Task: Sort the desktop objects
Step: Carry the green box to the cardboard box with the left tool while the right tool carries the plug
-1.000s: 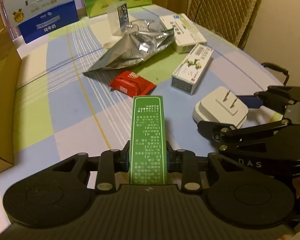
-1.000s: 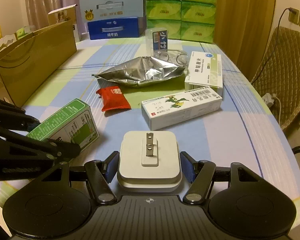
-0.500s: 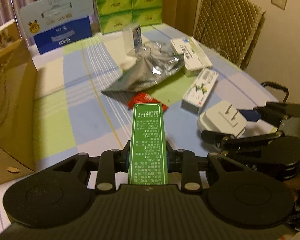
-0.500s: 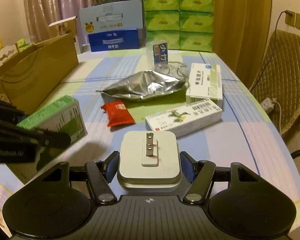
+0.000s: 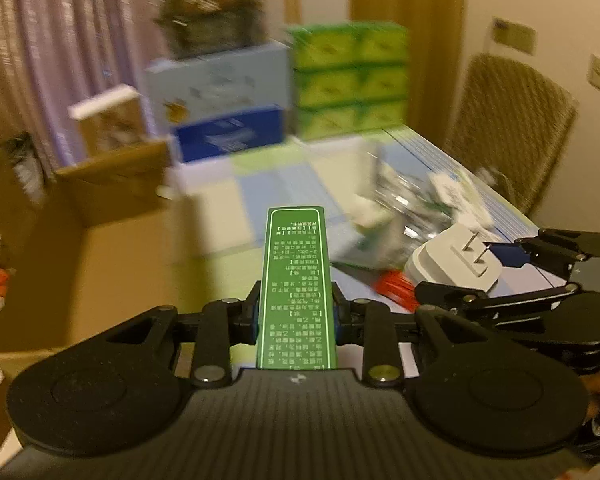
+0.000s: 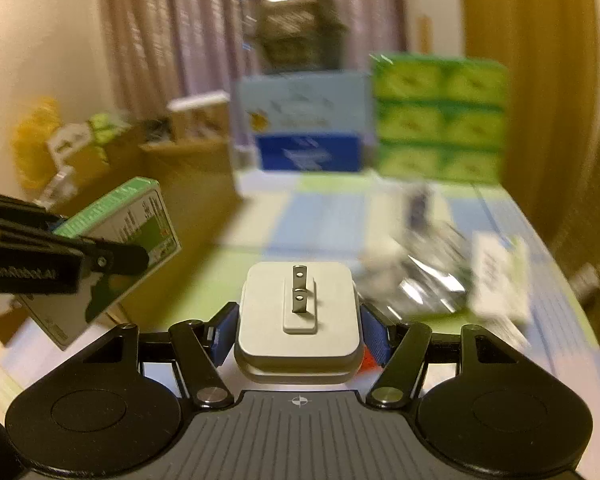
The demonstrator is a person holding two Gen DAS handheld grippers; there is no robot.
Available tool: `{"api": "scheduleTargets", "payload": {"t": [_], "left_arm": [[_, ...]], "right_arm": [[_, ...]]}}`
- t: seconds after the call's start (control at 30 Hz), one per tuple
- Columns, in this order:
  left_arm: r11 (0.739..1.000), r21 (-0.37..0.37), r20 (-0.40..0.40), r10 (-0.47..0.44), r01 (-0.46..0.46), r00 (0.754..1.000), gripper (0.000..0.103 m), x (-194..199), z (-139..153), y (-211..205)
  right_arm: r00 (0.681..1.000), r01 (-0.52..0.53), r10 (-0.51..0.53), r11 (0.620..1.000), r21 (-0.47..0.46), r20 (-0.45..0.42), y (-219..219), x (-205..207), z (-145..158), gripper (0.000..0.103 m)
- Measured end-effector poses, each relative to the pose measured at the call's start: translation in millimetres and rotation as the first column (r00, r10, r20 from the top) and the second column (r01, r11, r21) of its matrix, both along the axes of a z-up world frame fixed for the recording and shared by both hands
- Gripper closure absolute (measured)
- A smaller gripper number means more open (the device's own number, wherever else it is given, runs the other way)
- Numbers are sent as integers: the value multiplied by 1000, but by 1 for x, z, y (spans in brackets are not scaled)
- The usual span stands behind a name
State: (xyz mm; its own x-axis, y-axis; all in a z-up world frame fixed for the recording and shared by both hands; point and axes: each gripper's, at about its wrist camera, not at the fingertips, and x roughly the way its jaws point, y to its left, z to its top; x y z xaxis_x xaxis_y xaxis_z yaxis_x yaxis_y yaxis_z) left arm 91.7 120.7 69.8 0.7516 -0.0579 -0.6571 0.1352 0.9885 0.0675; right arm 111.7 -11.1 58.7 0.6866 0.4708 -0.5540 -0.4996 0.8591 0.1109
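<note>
Both grippers had risen above the table (image 6: 324, 216) since earlier. Left gripper (image 5: 296, 312) clamped one green box (image 5: 296, 280); right gripper (image 6: 298, 332) clamped one white plug (image 6: 298, 312), beside the box.

- Right claw (image 6: 299, 330): both blue pads pressed against the sides of a white plug adapter (image 6: 298, 312), prongs facing up, held clear of the bench (image 6: 320, 216).
- Left claw (image 6: 100, 258): at left, clamped on a green-and-white box (image 6: 140, 220), tilted.
- Brown cardboard box (image 6: 188, 176): beyond, left.
- Blue-and-white carton (image 6: 306, 128) and stacked green packs (image 6: 438, 118): far end, blurred.
- Silver foil bag (image 6: 424, 284): right, blurred.
</note>
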Motion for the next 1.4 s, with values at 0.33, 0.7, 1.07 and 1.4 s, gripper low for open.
{"api": "scheduleTargets", "payload": {"t": [0.33, 0.7, 1.07, 1.4], "left_arm": [[983, 90, 16, 160, -161, 987, 78, 28, 26, 132], [985, 46, -42, 167, -165, 985, 78, 70, -21, 204], [987, 19, -110, 162, -161, 981, 77, 85, -62, 217], [979, 1, -54, 205, -205, 977, 77, 68, -44, 228]], "right_arm": [[971, -232, 232, 973, -20, 48, 156, 48, 31, 41], [900, -432, 434, 879, -200, -38, 251, 97, -23, 41], [846, -528, 521, 785, -322, -118, 273, 98, -61, 41], [848, -524, 520, 788, -322, -106, 275, 97, -58, 34]]}}
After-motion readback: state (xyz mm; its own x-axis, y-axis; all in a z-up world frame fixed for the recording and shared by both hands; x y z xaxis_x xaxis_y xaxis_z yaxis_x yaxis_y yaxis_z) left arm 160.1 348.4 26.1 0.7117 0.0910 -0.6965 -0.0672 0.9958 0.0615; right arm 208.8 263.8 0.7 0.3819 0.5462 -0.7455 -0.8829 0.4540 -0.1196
